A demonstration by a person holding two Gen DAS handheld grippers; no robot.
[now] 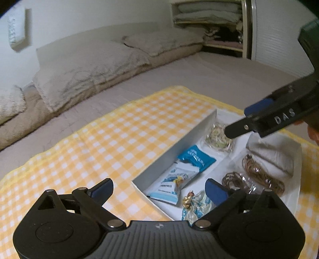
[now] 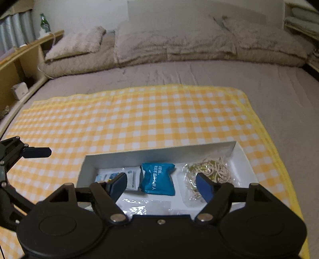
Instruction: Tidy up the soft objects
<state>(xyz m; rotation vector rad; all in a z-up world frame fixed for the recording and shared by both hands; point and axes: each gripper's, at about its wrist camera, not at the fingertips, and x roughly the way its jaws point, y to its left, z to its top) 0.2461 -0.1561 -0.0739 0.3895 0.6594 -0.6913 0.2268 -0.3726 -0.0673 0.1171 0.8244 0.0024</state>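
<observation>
A white open box (image 2: 159, 151) lies on a yellow checked cloth (image 2: 139, 115) spread over a bed. It holds a blue packet (image 2: 157, 178), a white-and-blue packet (image 2: 131, 177) and a clear bag of green and beige bands (image 2: 207, 173). My right gripper (image 2: 161, 186) hovers open just above the blue packet, gripping nothing. In the left wrist view my left gripper (image 1: 159, 191) stands wide open over the box's near corner (image 1: 139, 185), above the white-and-blue packet (image 1: 175, 179) and a shiny wrapped sweet (image 1: 194, 203). The right gripper's fingers (image 1: 239, 127) hang over the band bag (image 1: 218, 137).
The box's other half holds brown rubber bands (image 1: 259, 173) and a folded white cloth (image 1: 273, 157). Beige pillows (image 2: 175, 41) and folded bedding line the head of the bed. A wooden shelf (image 2: 24, 57) stands on the left, and a cupboard with stacked linen (image 1: 209, 18) behind.
</observation>
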